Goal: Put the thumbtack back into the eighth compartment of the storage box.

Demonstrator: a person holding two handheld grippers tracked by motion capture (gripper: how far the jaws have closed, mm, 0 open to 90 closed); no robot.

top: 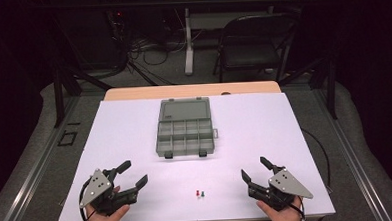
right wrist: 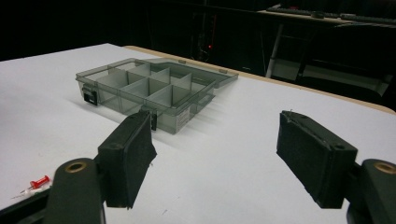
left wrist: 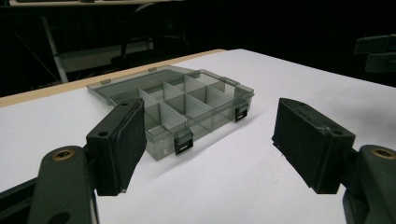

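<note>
At the near edge of the desk (top: pixel 134 123), which is covered with a white sheet, a person holds one tool in each hand. The left tool (top: pixel 132 174) is near the left corner, well apart from the compartment box (top: pixel 185 127) and closer to the person than it; its jaws stand wide apart and hold nothing. The right tool (top: pixel 254 170) is near the right corner, also well apart from the box, and its jaws are spread wide and are empty too. Each tool has a grey three-cornered plate on top. Between the two tools, on the near side of the box and apart from it, two small push pins lie just beside each other on the sheet: a red pin (top: pixel 198 193) and a green pin (top: pixel 202 194). The box itself is in the middle of the desk, a grey see-through case with its lid opened flat to the far side and two black latches on its near wall. Beyond the desk, behind the box, a dark folding chair (top: pixel 253 45) stands on the floor.
</note>
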